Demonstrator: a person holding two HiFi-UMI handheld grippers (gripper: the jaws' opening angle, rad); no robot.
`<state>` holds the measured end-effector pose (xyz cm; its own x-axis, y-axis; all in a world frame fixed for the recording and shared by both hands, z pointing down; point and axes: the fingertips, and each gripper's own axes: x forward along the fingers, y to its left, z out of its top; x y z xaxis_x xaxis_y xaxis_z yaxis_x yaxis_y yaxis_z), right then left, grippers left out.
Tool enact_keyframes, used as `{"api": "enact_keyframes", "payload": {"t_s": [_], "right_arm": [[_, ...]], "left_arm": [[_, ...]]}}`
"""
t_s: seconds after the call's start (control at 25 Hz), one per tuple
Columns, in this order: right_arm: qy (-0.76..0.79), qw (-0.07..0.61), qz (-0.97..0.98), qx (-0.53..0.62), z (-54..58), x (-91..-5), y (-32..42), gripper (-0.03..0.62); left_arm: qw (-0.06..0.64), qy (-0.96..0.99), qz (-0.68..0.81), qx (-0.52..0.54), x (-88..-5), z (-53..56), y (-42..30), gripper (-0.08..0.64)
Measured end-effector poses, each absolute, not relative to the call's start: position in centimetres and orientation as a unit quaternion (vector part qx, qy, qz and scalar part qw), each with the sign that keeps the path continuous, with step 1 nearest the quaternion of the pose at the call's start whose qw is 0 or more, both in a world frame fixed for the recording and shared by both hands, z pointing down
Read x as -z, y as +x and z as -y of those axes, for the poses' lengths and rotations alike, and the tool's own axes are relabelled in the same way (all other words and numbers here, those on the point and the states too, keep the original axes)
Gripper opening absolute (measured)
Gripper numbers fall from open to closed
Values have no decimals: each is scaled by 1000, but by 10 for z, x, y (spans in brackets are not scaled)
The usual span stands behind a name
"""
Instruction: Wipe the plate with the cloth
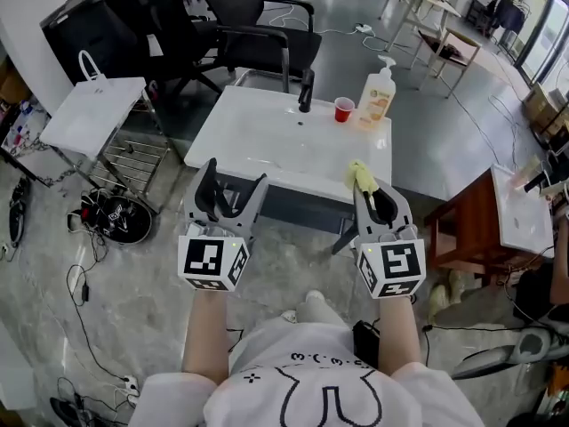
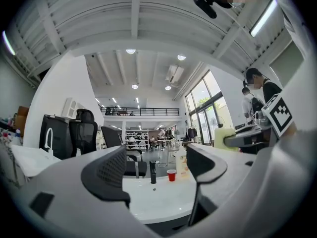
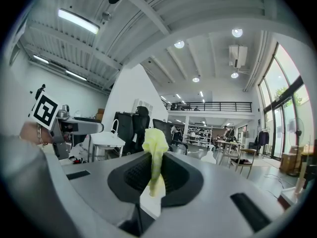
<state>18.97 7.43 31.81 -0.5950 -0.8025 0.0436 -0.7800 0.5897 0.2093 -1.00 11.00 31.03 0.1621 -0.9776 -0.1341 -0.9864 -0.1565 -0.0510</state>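
Note:
I hold both grippers up in front of me, short of a white table [image 1: 267,149]. My right gripper [image 1: 371,191] is shut on a yellow-green cloth [image 1: 358,175]; in the right gripper view the cloth [image 3: 154,145] sticks up from between the closed jaws of the right gripper [image 3: 156,175]. My left gripper [image 1: 236,181] is open and holds nothing; through the gap in the left gripper [image 2: 156,165] I see the table [image 2: 163,200]. No plate shows in any view.
On the table stand a black upright fixture [image 1: 306,92], a red cup [image 1: 343,109] and a pump bottle [image 1: 377,94]. Black office chairs [image 1: 253,16] are behind it, a white bag [image 1: 93,114] on a rack at left, a wooden table [image 1: 471,229] at right.

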Motion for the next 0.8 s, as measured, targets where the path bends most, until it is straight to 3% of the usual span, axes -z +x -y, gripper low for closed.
{"api": "enact_keyframes", "payload": {"t_s": [0.8], "right_arm": [[452, 81, 887, 53, 50, -359, 150, 51]], "left_arm": [[31, -777, -629, -11, -350, 17, -39, 373]]}}
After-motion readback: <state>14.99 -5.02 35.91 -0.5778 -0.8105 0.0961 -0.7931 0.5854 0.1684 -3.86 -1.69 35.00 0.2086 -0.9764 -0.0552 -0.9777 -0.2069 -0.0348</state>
